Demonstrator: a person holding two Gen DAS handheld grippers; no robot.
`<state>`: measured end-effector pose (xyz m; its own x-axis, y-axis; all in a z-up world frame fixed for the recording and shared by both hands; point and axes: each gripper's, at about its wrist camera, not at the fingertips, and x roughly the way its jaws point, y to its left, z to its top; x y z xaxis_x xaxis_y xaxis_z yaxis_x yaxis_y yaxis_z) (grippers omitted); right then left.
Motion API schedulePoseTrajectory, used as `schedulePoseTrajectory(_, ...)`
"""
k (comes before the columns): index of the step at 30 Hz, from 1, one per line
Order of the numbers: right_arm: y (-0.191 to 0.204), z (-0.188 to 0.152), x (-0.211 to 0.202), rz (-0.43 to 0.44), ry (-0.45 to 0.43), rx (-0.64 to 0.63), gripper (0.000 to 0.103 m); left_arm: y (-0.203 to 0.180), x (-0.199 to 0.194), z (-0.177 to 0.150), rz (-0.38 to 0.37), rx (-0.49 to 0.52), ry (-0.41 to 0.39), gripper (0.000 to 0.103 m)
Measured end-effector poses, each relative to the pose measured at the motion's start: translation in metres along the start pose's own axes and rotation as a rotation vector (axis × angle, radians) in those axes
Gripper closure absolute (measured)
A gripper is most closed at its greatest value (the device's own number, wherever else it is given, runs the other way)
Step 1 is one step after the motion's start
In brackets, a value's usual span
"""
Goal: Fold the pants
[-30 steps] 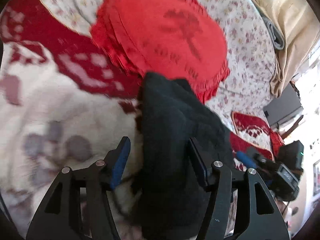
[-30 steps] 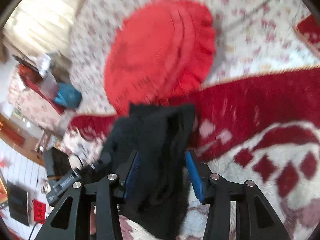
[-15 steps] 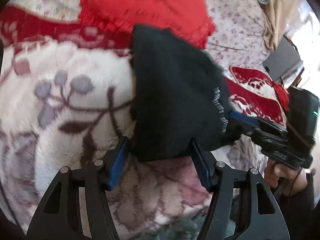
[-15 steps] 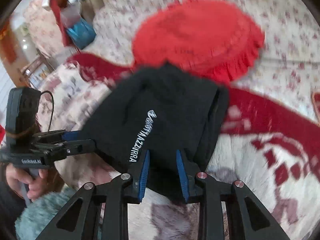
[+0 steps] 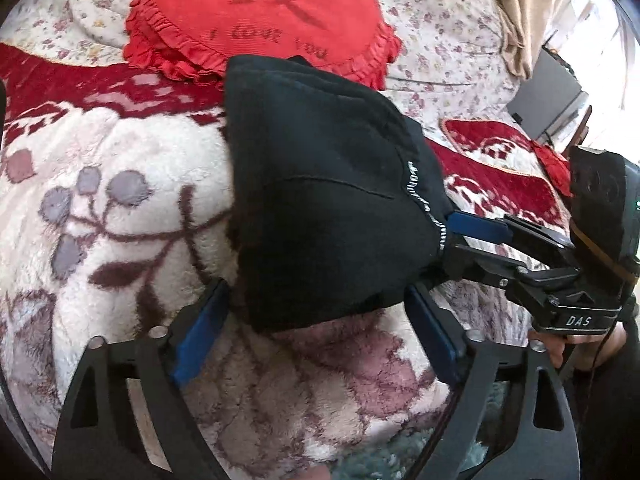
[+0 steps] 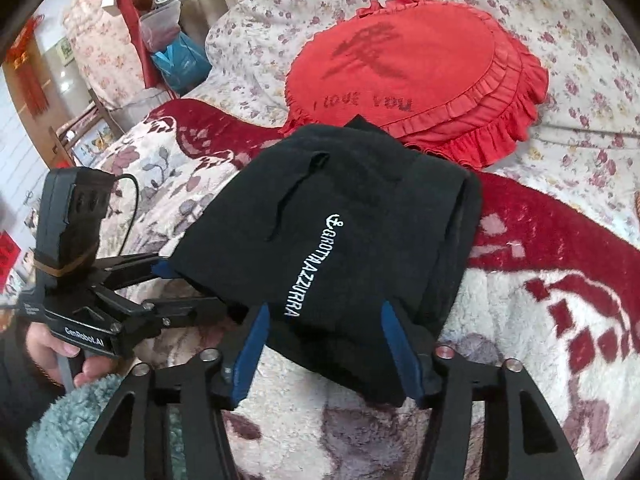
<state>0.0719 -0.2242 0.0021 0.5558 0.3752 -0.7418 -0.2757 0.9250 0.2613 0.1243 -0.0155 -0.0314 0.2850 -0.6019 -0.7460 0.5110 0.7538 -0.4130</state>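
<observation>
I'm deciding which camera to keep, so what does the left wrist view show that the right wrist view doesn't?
Only the left wrist view shows the beige curtain and the grey box beside the bed. Only the right wrist view shows the full white lettering on the pants, the blue bag and the teal fleece. Both show the folded black pants on the blanket, the red cushion, and each other's tool.

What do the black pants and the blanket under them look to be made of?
Black pants: soft matte knit, probably fleece or sweatshirt cotton; thick rounded folds, fuzzy surface, white stitched lettering. Blanket: plush, long-pile fleece, likely synthetic; tufted nap, blurred floral pattern edges.
</observation>
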Motion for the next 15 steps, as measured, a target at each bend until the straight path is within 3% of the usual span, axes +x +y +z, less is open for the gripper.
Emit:
schedulePoseTrajectory(4,0.000,0.000,-0.001,-0.004,-0.012,0.009,0.044,-0.003,0.002,0.001,-0.021,0.011,-0.006,0.005)
schedulePoseTrajectory(6,-0.003,0.000,-0.002,0.011,-0.020,0.038,0.044,0.000,0.001,0.001,-0.069,-0.007,-0.017,0.001)
schedulePoseTrajectory(12,-0.007,0.002,-0.002,0.043,-0.014,0.088,0.043,0.023,-0.004,-0.001,-0.221,-0.146,-0.071,0.001)
schedulePoseTrajectory(15,-0.006,0.002,-0.002,0.050,-0.011,0.090,0.038,0.019,-0.004,-0.001,-0.208,-0.134,-0.066,0.001)
